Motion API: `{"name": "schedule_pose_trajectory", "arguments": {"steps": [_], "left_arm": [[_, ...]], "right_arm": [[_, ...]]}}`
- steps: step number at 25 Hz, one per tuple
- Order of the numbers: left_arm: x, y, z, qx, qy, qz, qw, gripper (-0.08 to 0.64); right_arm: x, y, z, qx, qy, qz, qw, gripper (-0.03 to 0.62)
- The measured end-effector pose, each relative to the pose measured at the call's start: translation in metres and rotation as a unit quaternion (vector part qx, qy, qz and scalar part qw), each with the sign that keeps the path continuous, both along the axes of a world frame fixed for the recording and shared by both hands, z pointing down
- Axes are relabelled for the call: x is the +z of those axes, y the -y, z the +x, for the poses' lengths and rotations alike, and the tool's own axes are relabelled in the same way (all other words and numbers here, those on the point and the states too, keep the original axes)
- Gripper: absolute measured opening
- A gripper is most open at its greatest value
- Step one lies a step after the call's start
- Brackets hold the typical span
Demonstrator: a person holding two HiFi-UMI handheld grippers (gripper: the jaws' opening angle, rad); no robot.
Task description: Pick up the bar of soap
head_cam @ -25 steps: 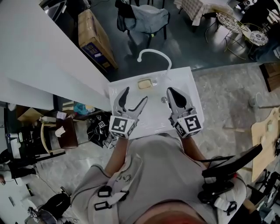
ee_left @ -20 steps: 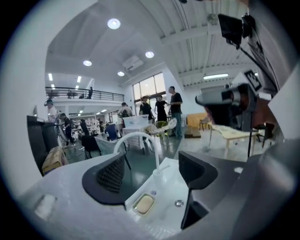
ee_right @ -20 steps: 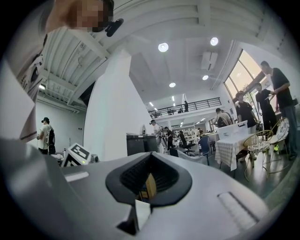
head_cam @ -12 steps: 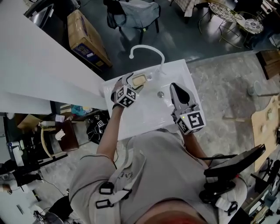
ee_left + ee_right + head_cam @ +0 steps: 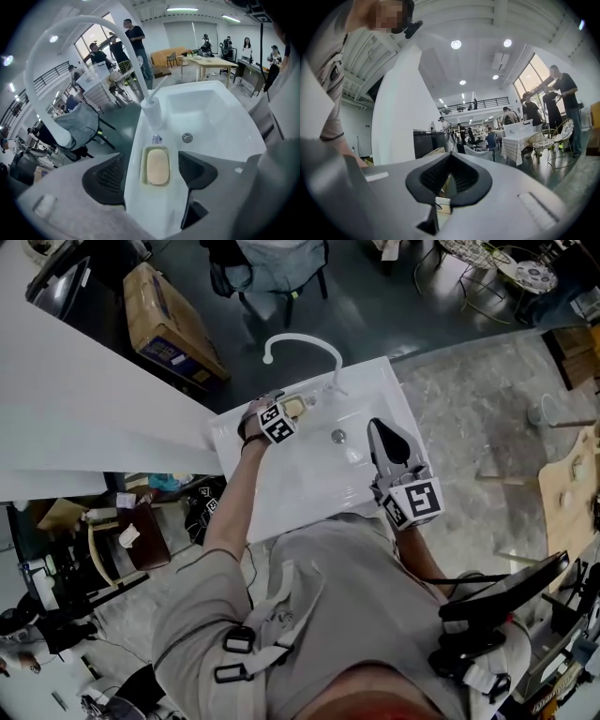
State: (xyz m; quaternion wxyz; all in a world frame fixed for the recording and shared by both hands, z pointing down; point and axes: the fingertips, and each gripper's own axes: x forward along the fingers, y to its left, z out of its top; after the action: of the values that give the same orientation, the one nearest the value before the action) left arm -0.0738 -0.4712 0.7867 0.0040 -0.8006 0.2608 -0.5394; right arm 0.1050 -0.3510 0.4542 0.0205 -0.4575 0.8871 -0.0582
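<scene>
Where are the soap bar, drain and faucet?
soap bar (image 5: 157,166), left gripper view, centre of its top face
drain (image 5: 187,138), left gripper view, middle of the metal plug
faucet (image 5: 302,337), head view, top of the white arch

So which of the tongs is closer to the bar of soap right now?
Left. The left tongs are open at the bar of soap, one jaw to each side; the right tongs, shut, hang over the sink's near right part, well away.

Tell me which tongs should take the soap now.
Left. The left tongs are open, jaws either side of the bar of soap in its dish. The right tongs are shut, over the right side of the sink, well away from it.
</scene>
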Motion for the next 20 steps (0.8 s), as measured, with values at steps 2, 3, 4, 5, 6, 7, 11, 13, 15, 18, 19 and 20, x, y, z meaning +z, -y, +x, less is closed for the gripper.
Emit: {"name": "schedule_pose_trajectory", "arguments": {"steps": [2, 3, 4, 5, 6, 7, 11, 13, 15, 18, 19, 20], "left_arm": [[0.014, 0.001, -0.002, 0.01, 0.014, -0.015, 0.9997, 0.357], [0.021, 0.002, -0.004, 0.012, 0.02, -0.022, 0.9995, 0.357], [0.026, 0.003, -0.006, 0.013, 0.023, -0.028, 0.9992, 0.357], [0.031, 0.004, -0.007, 0.013, 0.025, -0.035, 0.999, 0.357], [0.035, 0.006, -0.008, 0.013, 0.025, -0.041, 0.9988, 0.357], [0.04, 0.007, -0.008, 0.013, 0.025, -0.047, 0.9985, 0.356], [0.057, 0.01, -0.008, 0.016, 0.028, -0.069, 0.9971, 0.356], [0.066, 0.011, -0.008, 0.019, 0.032, -0.082, 0.9959, 0.354], [0.074, 0.012, -0.008, 0.024, 0.038, -0.094, 0.9945, 0.342], [0.084, 0.014, -0.01, 0.027, 0.046, -0.107, 0.9928, 0.334], [0.087, 0.014, -0.01, 0.028, 0.046, -0.111, 0.9923, 0.334], [0.09, 0.014, -0.01, 0.027, 0.043, -0.116, 0.9919, 0.334]], "right_arm": [[0.004, 0.003, 0.002, 0.002, -0.002, -0.005, 1.0, 0.0], [0.004, 0.004, 0.001, 0.002, -0.002, -0.006, 1.0, 0.0], [0.003, 0.006, 0.001, 0.002, -0.002, -0.006, 1.0, 0.0], [0.003, 0.008, 0.0, 0.001, -0.002, -0.006, 1.0, 0.0], [0.003, 0.01, 0.0, -0.001, -0.003, -0.006, 1.0, 0.0], [0.003, 0.012, 0.0, -0.002, -0.004, -0.006, 1.0, 0.0], [0.009, 0.02, 0.001, -0.003, -0.008, -0.012, 1.0, 0.0], [0.011, 0.025, 0.002, -0.002, -0.009, -0.015, 1.0, 0.0], [0.013, 0.032, 0.005, 0.002, -0.011, -0.016, 1.0, 0.0], [0.015, 0.041, 0.008, 0.007, -0.013, -0.019, 1.0, 0.0], [0.016, 0.044, 0.009, 0.008, -0.013, -0.02, 1.0, 0.0], [0.017, 0.046, 0.008, 0.008, -0.014, -0.02, 1.0, 0.0]]}}
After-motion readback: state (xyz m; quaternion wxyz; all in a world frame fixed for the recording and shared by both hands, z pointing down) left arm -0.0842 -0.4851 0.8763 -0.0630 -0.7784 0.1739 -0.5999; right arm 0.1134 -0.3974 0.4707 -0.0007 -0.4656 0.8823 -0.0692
